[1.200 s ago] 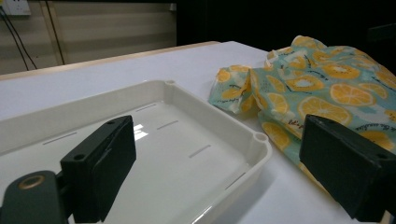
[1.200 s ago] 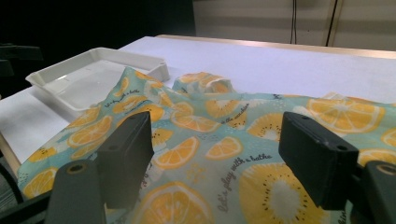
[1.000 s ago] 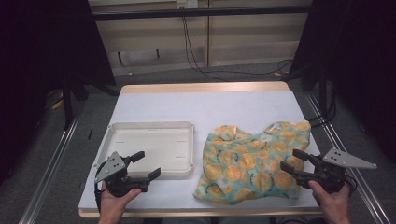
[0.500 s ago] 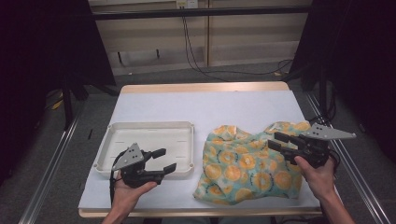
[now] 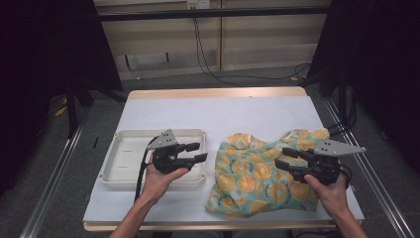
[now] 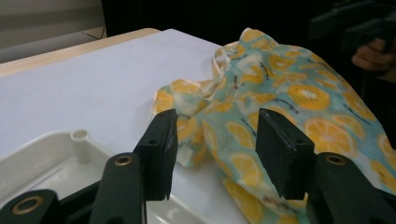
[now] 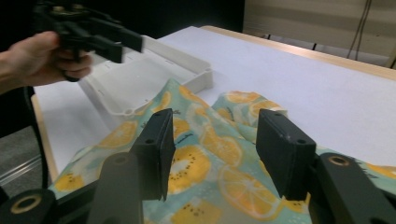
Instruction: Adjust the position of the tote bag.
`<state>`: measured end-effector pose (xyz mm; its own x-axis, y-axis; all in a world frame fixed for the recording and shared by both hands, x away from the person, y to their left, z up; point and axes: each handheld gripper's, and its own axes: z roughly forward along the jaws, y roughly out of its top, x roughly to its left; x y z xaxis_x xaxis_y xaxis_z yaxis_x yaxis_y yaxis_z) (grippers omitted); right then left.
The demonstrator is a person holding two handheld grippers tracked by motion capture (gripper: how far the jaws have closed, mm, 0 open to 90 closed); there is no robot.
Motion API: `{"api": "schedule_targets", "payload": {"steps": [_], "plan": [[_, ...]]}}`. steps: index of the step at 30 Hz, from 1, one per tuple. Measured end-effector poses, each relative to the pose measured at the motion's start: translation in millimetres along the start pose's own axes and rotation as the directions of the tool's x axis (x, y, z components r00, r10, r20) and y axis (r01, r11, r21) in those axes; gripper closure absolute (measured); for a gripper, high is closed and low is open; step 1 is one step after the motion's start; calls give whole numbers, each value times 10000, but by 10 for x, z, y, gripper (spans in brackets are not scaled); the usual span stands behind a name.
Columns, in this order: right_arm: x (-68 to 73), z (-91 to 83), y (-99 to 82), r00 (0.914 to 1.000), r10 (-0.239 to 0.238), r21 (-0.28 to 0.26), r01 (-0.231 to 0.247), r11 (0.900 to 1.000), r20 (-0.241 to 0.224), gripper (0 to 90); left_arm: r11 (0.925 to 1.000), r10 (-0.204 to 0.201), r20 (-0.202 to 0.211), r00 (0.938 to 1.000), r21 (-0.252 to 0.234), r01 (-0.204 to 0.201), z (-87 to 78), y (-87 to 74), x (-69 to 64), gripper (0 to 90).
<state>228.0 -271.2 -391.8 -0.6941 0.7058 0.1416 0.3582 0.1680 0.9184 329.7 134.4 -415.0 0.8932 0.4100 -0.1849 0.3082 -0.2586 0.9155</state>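
Two hand-held grippers over a white-topped table (image 5: 257, 114), both empty. Lemon-print cloth (image 5: 262, 173) lies rumpled at lower right of the high view, its left edge just beside the white plastic tray (image 5: 124, 158) at lower left; the tray has nothing in it.

Placement, as judged: cloth is spread loosely with raised folds at its upper edge, which gives the jaws ridges to pinch. Tray sits alongside, probably as the receiving spot, so the carry would be short.

Left gripper (image 5: 197, 152): held above the tray's right half, jaws pointing toward the cloth. In the left gripper view (image 6: 214, 147) the jaws stand wide apart with nothing between them; the cloth's near fold (image 6: 187, 109) shows through the gap, farther off, not touched.

Right gripper (image 5: 286, 158): held over the cloth's right part, jaws pointing left across the fabric. In the right gripper view (image 7: 214, 149) the jaws are likewise wide apart, above the cloth, no fabric pinched. Contact with the cloth below cannot be told; it looks clear.

Judgement: approach stage, grasp not yet made. Each gripper appears lined up for its own side of the cloth.
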Motion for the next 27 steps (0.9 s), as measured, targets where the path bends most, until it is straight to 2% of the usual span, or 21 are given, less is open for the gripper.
{"api": "schedule_targets", "payload": {"steps": [1, 3, 5, 7, 10, 12, 14, 19, 20, 23, 27], "plan": [[6, -2, -4, 10000, 30, -26, -30, 10000, -8, 454, 10000, -36, 9, 10000, 70, 36, 54, 23, 35, 501], [16, 4, -18, 10000, -19, -25, 19, 10000, -36, 439, 9993, -329, 458, 9984, 192, 321, 169, 71, 104, 507], [31, 9, -32, 9999, -91, -16, 91, 10000, -86, 430, 9983, 81, 194, 9998, 571, -92, 279, 128, 132, 526], [42, 10, -41, 9997, -145, -23, 144, 9999, -199, 411, 9977, 28, 366, 9993, 673, -53, 386, 166, 173, 548], [61, -5, -57, 9996, -176, -60, 175, 9998, -205, 402, 9972, -158, 385, 9991, 743, 130, 529, 197, 213, 552], [73, -26, -68, 9997, -193, -88, 191, 9998, -175, 397, 9952, -160, 225, 9996, 972, 138, 600, 206, 244, 553], [86, -56, -78, 9999, -158, -122, 157, 9998, -54, 394, 9946, -318, 236, 9992, 991, 293, 663, 209, 273, 553], [147, -173, -123, 9999, -116, -194, 118, 9997, 104, 380, 9953, -397, 239, 9989, 891, 375, 758, 252, 338, 575], [160, -197, -139, 9998, -93, -201, 96, 9998, 155, 377, 9952, -601, 325, 9977, 787, 574, 781, 249, 352, 581], [190, -270, -218, 9997, -8, -102, 10, 9999, 241, 374, 9940, -536, 387, 9978, 975, 496, 857, 247, 399, 626], [173, -292, -264, 9996, 97, -172, -93, 9998, 272, 373, 9921, -685, 441, 9967, 1082, 635, 979, 245, 471, 660]]}}
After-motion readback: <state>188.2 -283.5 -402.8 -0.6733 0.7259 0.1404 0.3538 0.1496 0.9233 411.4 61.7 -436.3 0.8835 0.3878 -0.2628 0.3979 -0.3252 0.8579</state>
